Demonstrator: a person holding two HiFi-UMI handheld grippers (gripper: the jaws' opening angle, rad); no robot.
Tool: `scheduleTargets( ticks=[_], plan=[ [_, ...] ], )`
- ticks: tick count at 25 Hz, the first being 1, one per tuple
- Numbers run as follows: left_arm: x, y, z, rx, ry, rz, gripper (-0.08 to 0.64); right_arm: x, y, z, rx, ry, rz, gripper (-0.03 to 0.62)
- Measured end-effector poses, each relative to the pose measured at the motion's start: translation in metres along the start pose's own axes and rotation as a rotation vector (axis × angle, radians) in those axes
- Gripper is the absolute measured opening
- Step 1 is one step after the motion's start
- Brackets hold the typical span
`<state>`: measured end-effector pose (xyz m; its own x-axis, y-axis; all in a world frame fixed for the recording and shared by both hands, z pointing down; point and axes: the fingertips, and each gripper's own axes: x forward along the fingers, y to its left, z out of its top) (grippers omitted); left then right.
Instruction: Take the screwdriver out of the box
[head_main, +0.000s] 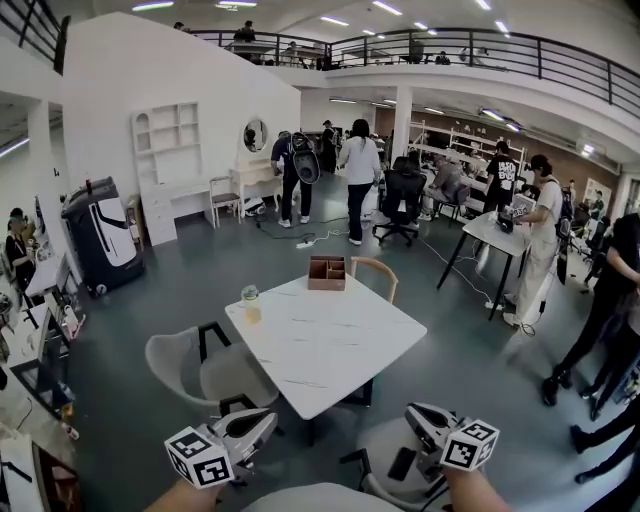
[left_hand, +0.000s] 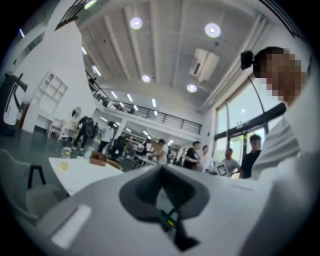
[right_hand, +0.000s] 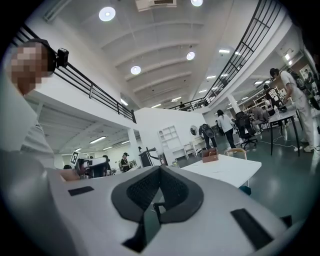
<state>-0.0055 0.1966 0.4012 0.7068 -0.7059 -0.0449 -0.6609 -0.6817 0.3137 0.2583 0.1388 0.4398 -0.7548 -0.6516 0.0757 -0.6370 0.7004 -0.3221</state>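
- Reaching the brown box (head_main: 327, 272) is judged the step in hand. It is set at the far edge of the white table (head_main: 330, 350), well apart from both grippers. No screwdriver is seen; it is presumably inside.
- The left gripper (head_main: 258, 427) and right gripper (head_main: 418, 417) are held low, each with its jaws closed on nothing. One should be opened before being lowered into the box.
- A jar (head_main: 250, 304) is placed near the table's left edge, a grey chair (head_main: 185, 365) is drawn up beside it, and people (head_main: 361, 165) are seen across the hall.

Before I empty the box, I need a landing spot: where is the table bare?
Nearly all of the white table is bare: the whole middle and near side, this side of the jar at the left corner and the brown box on the far edge. Chairs crowd its near and left sides.
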Motion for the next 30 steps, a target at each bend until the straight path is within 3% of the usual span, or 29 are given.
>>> scheduleTargets(
  ticks=[7, 16, 22, 30],
  plan=[
    [0.017, -0.018, -0.006, 0.013, 0.027, 0.005, 0.005, -0.01, -0.015, -0.003, 0.018, -0.014, 0.025, 0.008],
    [0.025, -0.001, -0.009, 0.001, 0.027, 0.015, 0.005, 0.003, -0.029, -0.01, 0.034, 0.004, 0.012, 0.008],
    [0.036, 0.031, -0.009, -0.025, 0.015, -0.026, 0.005, 0.024, -0.036, -0.007, 0.004, 0.019, -0.024, 0.008],
    [0.053, 0.115, 0.014, -0.041, 0.004, -0.125, 0.005, 0.091, -0.038, 0.009, -0.009, 0.014, -0.128, 0.008]
  ],
)
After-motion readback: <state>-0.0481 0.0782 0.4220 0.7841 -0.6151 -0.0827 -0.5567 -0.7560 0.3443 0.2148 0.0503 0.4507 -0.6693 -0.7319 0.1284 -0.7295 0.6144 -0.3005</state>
